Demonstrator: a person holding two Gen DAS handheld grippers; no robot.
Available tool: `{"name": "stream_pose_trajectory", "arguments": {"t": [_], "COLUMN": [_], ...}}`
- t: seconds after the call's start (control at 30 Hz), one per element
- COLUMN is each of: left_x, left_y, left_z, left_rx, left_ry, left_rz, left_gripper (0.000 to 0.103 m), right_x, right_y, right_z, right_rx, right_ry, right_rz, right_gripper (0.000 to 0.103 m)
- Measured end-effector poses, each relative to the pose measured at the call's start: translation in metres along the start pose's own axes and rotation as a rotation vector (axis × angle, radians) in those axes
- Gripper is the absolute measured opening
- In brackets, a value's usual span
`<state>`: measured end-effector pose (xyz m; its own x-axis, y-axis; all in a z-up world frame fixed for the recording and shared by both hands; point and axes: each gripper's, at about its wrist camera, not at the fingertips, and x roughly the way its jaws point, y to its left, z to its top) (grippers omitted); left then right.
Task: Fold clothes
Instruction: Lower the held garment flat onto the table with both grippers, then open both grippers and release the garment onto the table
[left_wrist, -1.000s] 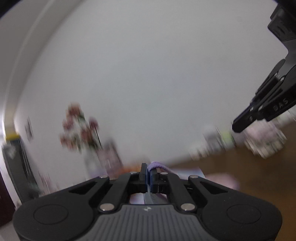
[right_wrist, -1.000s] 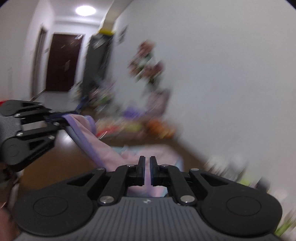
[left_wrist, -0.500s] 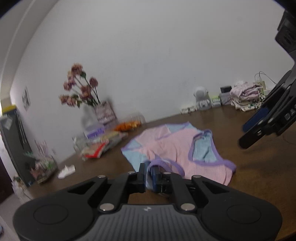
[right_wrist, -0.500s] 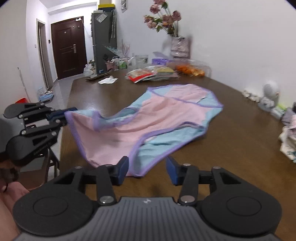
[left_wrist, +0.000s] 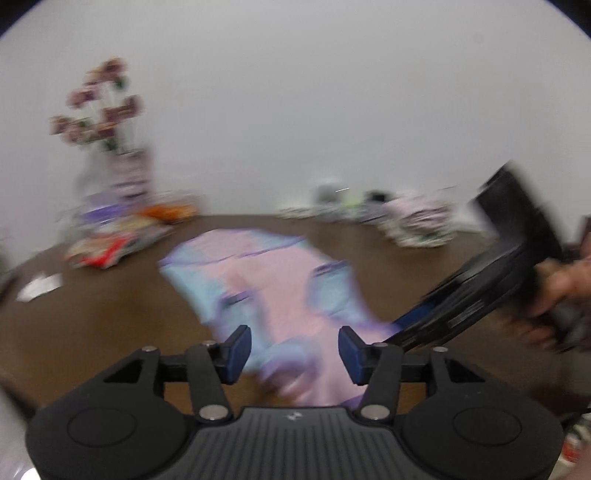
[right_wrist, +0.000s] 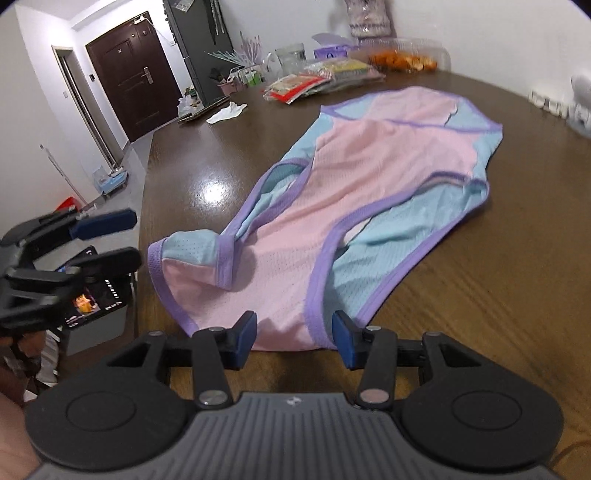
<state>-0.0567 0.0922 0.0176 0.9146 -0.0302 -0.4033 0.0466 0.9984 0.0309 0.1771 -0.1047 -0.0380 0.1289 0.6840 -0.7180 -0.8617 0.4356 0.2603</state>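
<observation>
A pink and light-blue sleeveless top (right_wrist: 369, 184) with purple trim lies spread on the dark wooden table (right_wrist: 498, 295), one shoulder strap folded over near its near edge. It shows blurred in the left wrist view (left_wrist: 273, 295). My right gripper (right_wrist: 294, 341) is open and empty just above the garment's near edge. My left gripper (left_wrist: 294, 350) is open and empty over the near end of the top; it also shows at the left of the right wrist view (right_wrist: 107, 240). The right gripper shows at the right of the left wrist view (left_wrist: 480, 295).
Snack packets (right_wrist: 317, 79), a tray of oranges (right_wrist: 402, 61) and a vase of flowers (left_wrist: 110, 122) stand at the table's far end. A pile of folded clothes (left_wrist: 421, 221) lies by the wall. A white cloth (right_wrist: 227, 112) lies near the far left edge.
My left gripper has opened and let go of the purple shoulder strap. The top now lies flat on the table. Both grippers have dropped lower toward its near edge.
</observation>
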Motion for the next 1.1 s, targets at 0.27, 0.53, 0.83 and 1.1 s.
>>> {"name": "stream_pose_trajectory", "arguments": {"t": [0.27,0.53,0.83,1.1], "left_x": [0.075,0.076,0.056,0.055], "left_y": [0.004,0.036,0.024,0.016], "left_z": [-0.002,-0.005,-0.009,0.018], "left_rx": [0.200,-0.071,-0.188,-0.183], "left_ry": [0.306,0.327,0.362,0.306], "left_rz": [0.034,0.029,-0.079,-0.171], "left_gripper": [0.005,0.004,0.005,0.036], "right_x": [0.001,-0.017,-0.057,-0.092], "right_y": [0.003,-0.006,-0.025,-0.041], "right_z": [-0.003,-0.011,-0.044,-0.049], "right_rx": [0.023,0.068,0.148,0.255], "right_ry": [0.053,0.174,0.207,0.026], "right_rz": [-0.027,-0.090,-0.127,-0.093], "right_gripper": [0.021,0.005,0.005,0.034]}}
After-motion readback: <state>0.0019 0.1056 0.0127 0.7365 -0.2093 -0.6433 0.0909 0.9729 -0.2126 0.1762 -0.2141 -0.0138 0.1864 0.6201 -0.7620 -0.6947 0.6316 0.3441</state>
